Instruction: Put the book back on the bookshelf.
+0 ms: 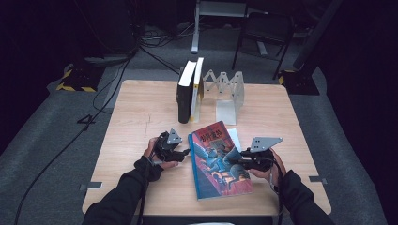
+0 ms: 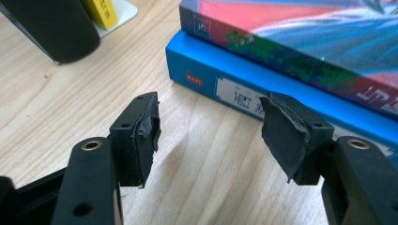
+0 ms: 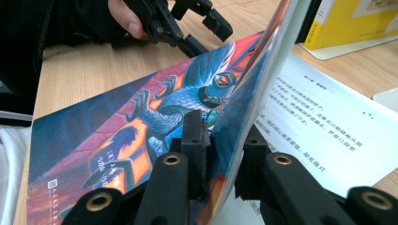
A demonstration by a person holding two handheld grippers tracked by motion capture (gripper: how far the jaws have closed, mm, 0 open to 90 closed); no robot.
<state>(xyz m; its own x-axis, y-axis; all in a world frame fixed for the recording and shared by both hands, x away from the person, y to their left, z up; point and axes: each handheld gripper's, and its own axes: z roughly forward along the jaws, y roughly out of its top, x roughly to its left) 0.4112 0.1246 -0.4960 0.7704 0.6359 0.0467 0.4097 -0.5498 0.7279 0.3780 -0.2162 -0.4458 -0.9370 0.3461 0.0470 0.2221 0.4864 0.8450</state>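
Book (image 1: 218,159) lying flat near the front of the table (image 1: 136,112), its bright illustrated cover (image 3: 141,112) facing up and its blue spine (image 2: 244,89) turned toward the person's left. The right gripper (image 1: 245,161) is pinching the cover's free edge — in the right gripper view one jaw is sitting on the artwork side and the other underneath, pressed tight on the sheet. The cover is peeling up off the first page (image 3: 324,126), where lines of print are showing on white paper. In the high view that page edge is peeking out along the book's right side.

The left gripper (image 1: 184,152) is hovering just off the spine, not touching. Its jaws are standing spread with bare wood between them, and the left gripper view is looking straight at the blue spine and its white label. The pads (image 2: 281,136) are looking worn and ragged at the edges.

Both hands are coming in from the bottom of the high view in dark sleeves, one on each side of the book. The left hand (image 1: 157,154) is resting on the wood.

Farther back — well apart from the book — a black book (image 1: 184,91) and a yellow book (image 1: 197,89) are standing upright side by side. Just to their right a silver folding rack (image 1: 230,89) is stretching along the far part of the table.
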